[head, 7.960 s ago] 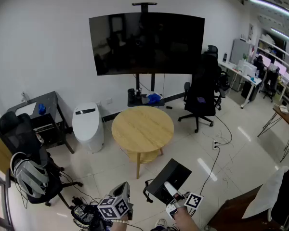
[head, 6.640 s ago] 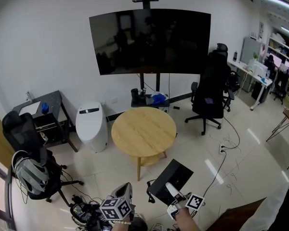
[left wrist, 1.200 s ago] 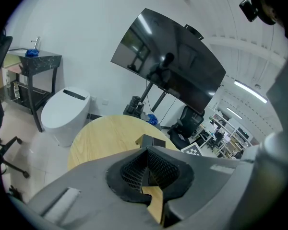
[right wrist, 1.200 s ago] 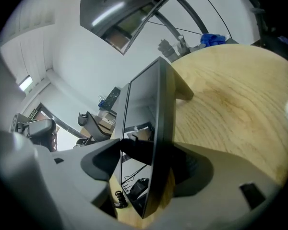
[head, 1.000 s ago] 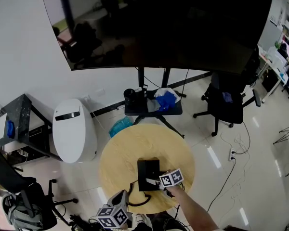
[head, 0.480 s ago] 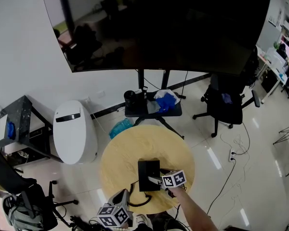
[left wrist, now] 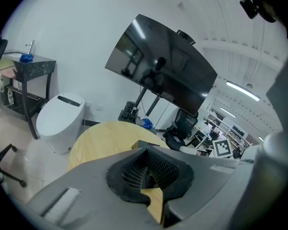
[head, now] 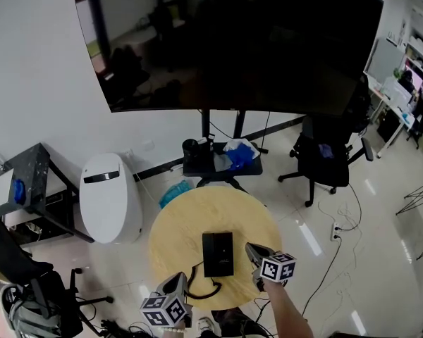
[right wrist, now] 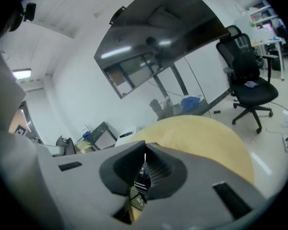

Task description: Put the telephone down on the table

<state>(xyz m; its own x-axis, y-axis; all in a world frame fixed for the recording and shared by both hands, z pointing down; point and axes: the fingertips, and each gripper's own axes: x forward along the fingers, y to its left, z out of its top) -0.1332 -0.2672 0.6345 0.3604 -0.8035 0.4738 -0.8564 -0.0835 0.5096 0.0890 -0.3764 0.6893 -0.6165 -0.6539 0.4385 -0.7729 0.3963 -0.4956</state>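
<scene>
The black telephone (head: 218, 253) lies flat on the round wooden table (head: 197, 213), its cord (head: 201, 289) curling off the near edge. My right gripper (head: 250, 248) hangs above the table just right of the telephone, apart from it. Its jaws have just been closing and now stand shut with nothing between them (right wrist: 144, 158); a dark bit of the telephone (right wrist: 140, 182) shows below them. My left gripper (head: 181, 280) waits at the table's near left edge, shut and empty (left wrist: 145, 163), pointing across the table (left wrist: 101, 138).
A large dark screen (head: 225, 41) on a stand rises behind the table, with a low shelf holding a blue cloth (head: 238, 153). A white bin (head: 111, 197) stands at left, a black office chair (head: 331, 153) at right, a dark side table (head: 21, 182) far left.
My right gripper has left the telephone's near right corner and risen up and to the right, its jaws now shut. The telephone stays flat on the table. The left gripper has kept still.
</scene>
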